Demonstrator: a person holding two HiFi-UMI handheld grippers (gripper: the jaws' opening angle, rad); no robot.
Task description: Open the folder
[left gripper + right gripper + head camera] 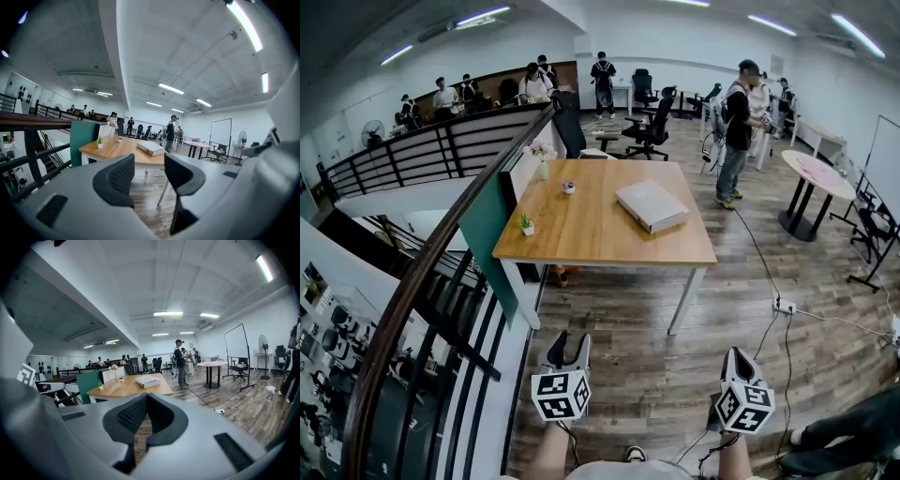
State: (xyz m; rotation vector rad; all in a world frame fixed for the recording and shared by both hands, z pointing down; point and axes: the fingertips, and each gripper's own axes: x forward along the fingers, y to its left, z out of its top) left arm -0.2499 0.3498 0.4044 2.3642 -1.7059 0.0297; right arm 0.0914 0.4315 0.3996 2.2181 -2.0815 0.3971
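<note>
The wooden surface (pixel 581 234) is seen well ahead, with the pale folder (pixel 652 205) laid flat near its right edge. The folder is judged stiff, fairly light and slick, best taken by the cover's free edge. On the left gripper (pixel 565 345) the fingers are held apart with nothing between them; on the right gripper (pixel 736 358) they are pressed together.

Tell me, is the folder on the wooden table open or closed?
Closed. The folder lies flat on the table with its cover down, one pale slab, nothing lifted or spread.

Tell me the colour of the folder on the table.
The folder is white, clearest in the head view.
</note>
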